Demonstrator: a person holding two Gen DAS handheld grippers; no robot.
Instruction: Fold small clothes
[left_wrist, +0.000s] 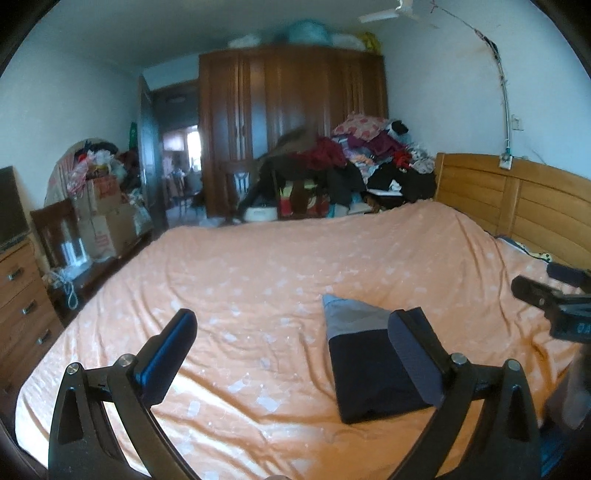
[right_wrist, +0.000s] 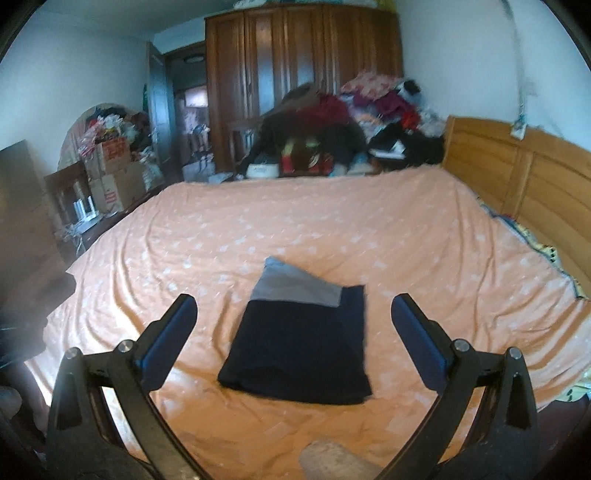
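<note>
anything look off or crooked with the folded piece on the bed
Slightly. The folded dark garment lies flat on the orange bedsheet, but its grey band sits skewed, one corner poking past the fold. Both grippers, left and right, are open, holding nothing.

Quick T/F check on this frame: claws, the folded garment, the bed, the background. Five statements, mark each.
1. Both claws are open. True: the left claw and the right claw stand wide apart, holding nothing.
2. The garment lies folded on the bedsheet. True.
3. The garment is all red. False: it is dark navy with a grey band at its far end.
4. The bedsheet is blue. False: it is orange with pale spots.
5. A brown wardrobe stands beyond the bed. True.
</note>
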